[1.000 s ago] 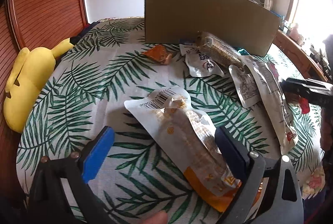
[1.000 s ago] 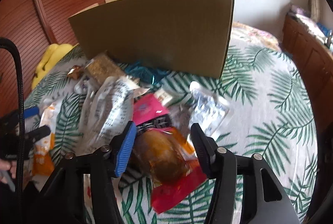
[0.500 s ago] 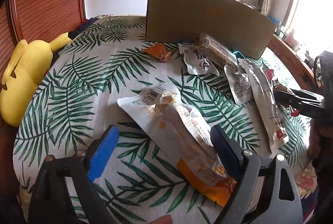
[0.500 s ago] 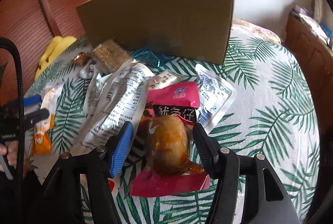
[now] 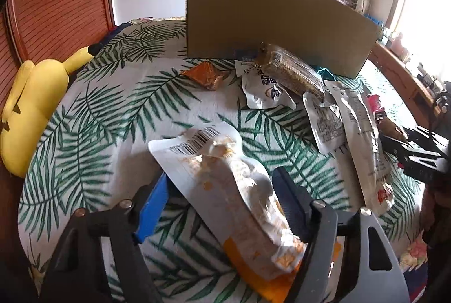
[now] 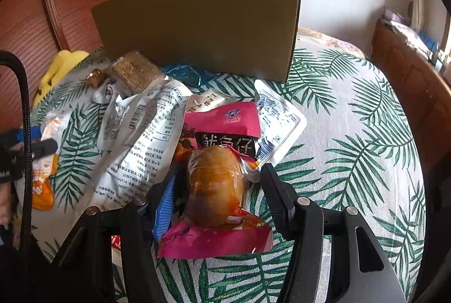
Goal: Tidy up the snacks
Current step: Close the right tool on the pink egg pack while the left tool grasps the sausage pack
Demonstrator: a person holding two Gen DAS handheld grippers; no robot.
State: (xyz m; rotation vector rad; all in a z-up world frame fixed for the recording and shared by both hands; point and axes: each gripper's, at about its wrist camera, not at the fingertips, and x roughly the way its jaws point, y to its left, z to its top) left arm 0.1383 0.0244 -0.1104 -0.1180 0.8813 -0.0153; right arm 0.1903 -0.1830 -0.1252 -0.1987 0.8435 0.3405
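Note:
My left gripper (image 5: pixel 222 198) is open around a white and orange snack packet (image 5: pixel 234 190) that lies on the palm-leaf cloth. My right gripper (image 6: pixel 217 184) is open around a pink packet with a brown egg-shaped snack (image 6: pixel 215 181); its jaws stand close to the packet's sides. A pile of packets lies behind: a large white one (image 6: pixel 143 139), a brown bar (image 5: pixel 293 72), a small orange wrapper (image 5: pixel 204 74). A cardboard box (image 5: pixel 267 18) stands upright at the back, and it also shows in the right wrist view (image 6: pixel 203 24).
A yellow plush toy (image 5: pixel 31 103) lies at the table's left edge by the wooden wall. A wooden sideboard (image 6: pixel 408 74) stands to the right. The cloth-covered table (image 6: pixel 352 134) has bare cloth at the right.
Both grippers have moved forward over their packets. The left jaws have narrowed around the white and orange packet. The right jaws now straddle the pink packet more closely.

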